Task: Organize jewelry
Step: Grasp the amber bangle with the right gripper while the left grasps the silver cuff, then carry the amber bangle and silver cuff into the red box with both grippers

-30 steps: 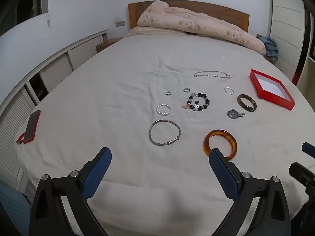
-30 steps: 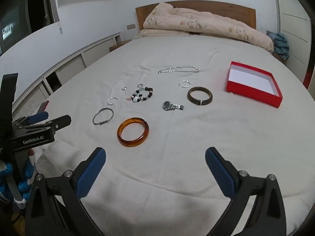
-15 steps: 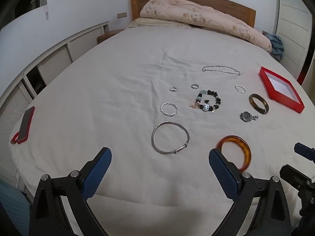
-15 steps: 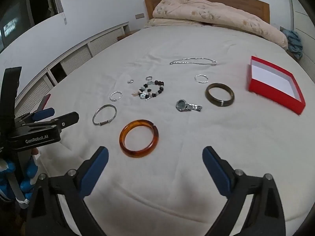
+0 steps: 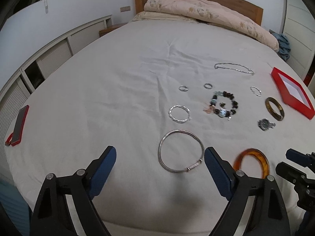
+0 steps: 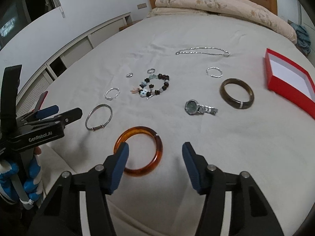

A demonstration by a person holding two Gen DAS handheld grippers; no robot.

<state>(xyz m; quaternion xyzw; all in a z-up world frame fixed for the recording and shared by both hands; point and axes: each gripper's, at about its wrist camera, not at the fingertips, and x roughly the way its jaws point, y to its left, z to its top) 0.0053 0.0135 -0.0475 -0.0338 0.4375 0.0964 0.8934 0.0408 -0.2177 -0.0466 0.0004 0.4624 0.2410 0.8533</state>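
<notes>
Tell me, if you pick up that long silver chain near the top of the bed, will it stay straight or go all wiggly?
The silver chain would probably go wiggly: it lies in a thin, loose, slightly curving line on the sheet, unlike the stiff-looking amber bangle. It looks light, and so thin that the fingers might struggle to pinch it.

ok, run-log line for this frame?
left tongs: open, over silver bangle | right tongs: open, at amber bangle | red box: empty

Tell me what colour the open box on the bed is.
The box is red outside, white inside; the right wrist view shows it best.
</notes>
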